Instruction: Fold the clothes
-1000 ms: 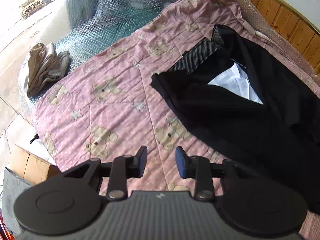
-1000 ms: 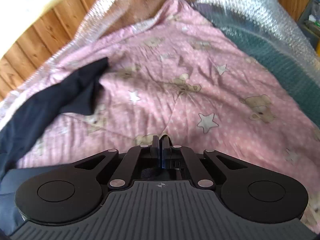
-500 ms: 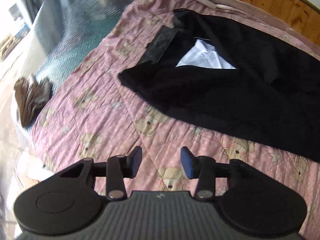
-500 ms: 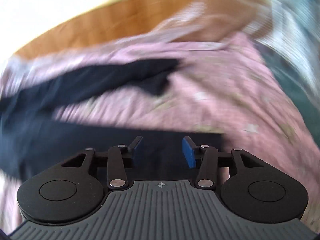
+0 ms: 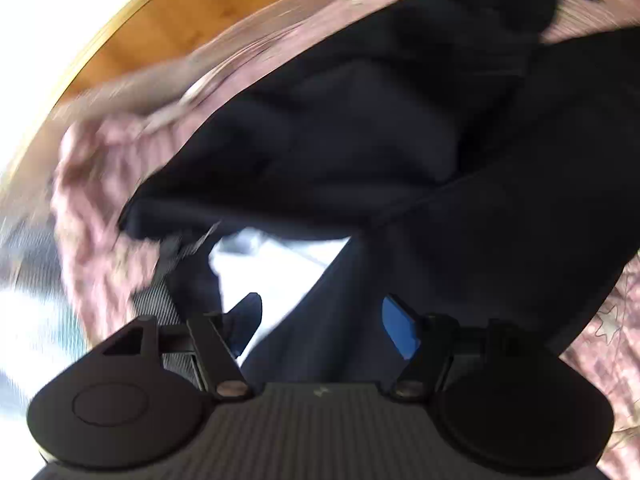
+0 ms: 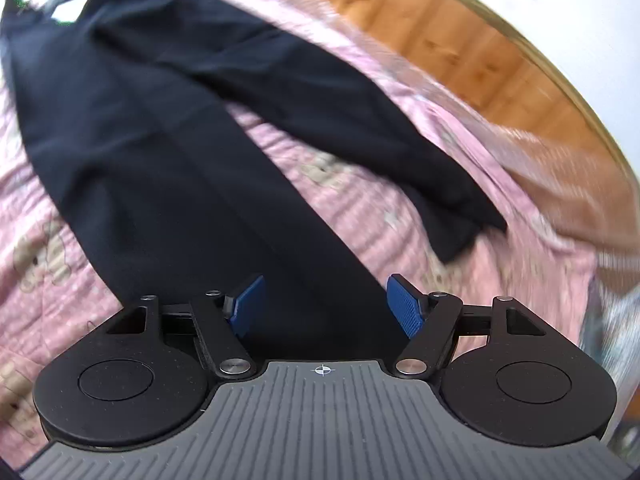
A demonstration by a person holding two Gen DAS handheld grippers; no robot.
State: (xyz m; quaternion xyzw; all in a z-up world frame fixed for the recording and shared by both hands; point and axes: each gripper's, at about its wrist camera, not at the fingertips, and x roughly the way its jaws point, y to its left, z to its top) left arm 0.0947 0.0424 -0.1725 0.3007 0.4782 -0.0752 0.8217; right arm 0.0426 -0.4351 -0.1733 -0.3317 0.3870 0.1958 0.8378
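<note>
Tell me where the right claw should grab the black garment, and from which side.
Take the black garment by its loose sleeve end, coming from the right: that edge lies free on the pink quilt, and the open right claw is probably nearest it.

We are holding our left gripper with its jaws wide apart, just above the black trousers. The trousers are lying on the pink blanket, showing white lining at the waist.
</note>
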